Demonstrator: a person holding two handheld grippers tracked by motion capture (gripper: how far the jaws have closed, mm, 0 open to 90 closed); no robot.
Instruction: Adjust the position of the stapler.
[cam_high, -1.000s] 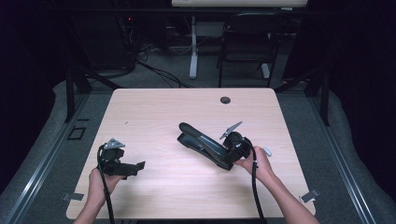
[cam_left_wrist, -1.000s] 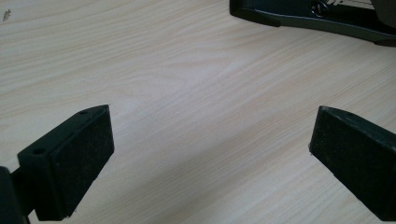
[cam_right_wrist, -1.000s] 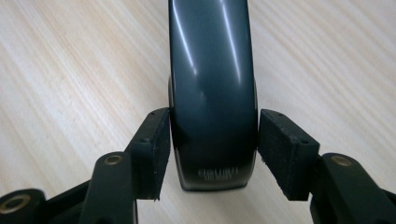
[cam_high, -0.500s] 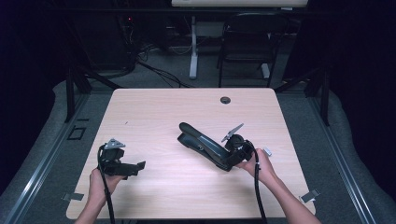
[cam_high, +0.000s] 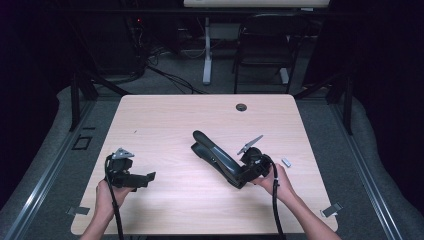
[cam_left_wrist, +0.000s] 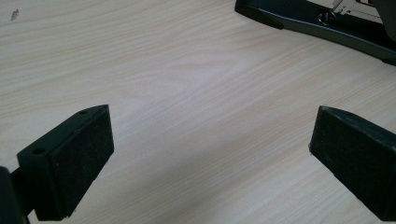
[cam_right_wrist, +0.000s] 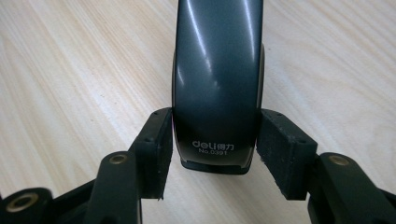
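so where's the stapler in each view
High view: the stapler lies at table centre, running diagonally into the right gripper.
Left gripper view: its base crosses the top right corner, beyond the open left gripper.
Right gripper view: its dark glossy handle runs down the middle from the top, its end between the pads.
Shared landmark: the light wood table.

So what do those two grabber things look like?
Both are black. The left gripper and right gripper each carry a grey three-cornered plate on top and trail a black cable. Each has two chunky black jaws with flat, rough-looking pads. The forearms are bare, with no sleeves.
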